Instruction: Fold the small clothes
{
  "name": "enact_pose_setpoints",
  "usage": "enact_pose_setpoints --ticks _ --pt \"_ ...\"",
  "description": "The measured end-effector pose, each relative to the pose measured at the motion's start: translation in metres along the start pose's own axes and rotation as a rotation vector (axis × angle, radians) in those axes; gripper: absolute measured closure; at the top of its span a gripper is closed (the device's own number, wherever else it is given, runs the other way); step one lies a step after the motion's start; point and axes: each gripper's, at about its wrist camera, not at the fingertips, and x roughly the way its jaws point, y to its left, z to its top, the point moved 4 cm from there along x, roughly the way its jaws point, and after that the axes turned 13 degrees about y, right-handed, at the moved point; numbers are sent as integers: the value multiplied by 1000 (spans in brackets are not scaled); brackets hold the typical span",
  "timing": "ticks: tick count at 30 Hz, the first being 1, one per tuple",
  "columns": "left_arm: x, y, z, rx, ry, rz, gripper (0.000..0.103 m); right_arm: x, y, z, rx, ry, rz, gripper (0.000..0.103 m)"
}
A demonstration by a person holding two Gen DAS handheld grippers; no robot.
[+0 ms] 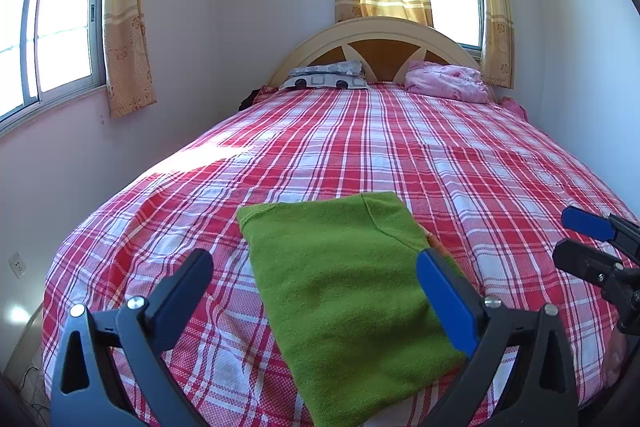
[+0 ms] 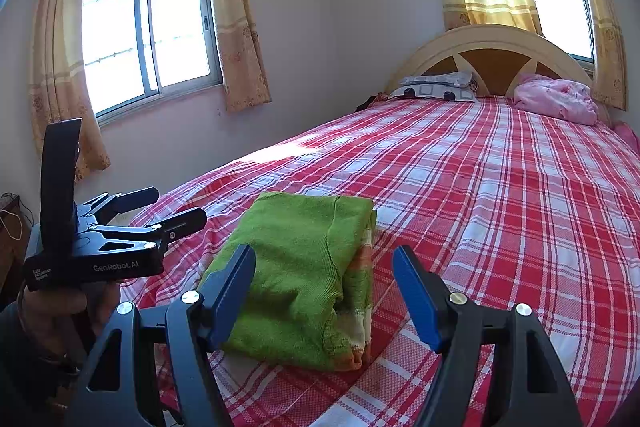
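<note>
The green knit garment (image 2: 304,275) lies folded into a compact rectangle near the foot of the red plaid bedspread (image 2: 500,211), so the folding looks essentially finished. Both the left gripper (image 1: 316,275) and right gripper (image 2: 324,283) hover just short of it, jaws apart and empty.

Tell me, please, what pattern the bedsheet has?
The bedsheet is a red, pink and white plaid, clearest in the left wrist view.
</note>
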Motion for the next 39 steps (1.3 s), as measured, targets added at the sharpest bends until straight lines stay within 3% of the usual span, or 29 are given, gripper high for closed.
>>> enact_pose_setpoints --ticks 13,39 --pt "-1 4 1 9 3 1 0 -3 2 0 1 -23 -3 31" --pt "3 13 2 -5 3 82 0 4 9 -6 -16 -9 6 31"
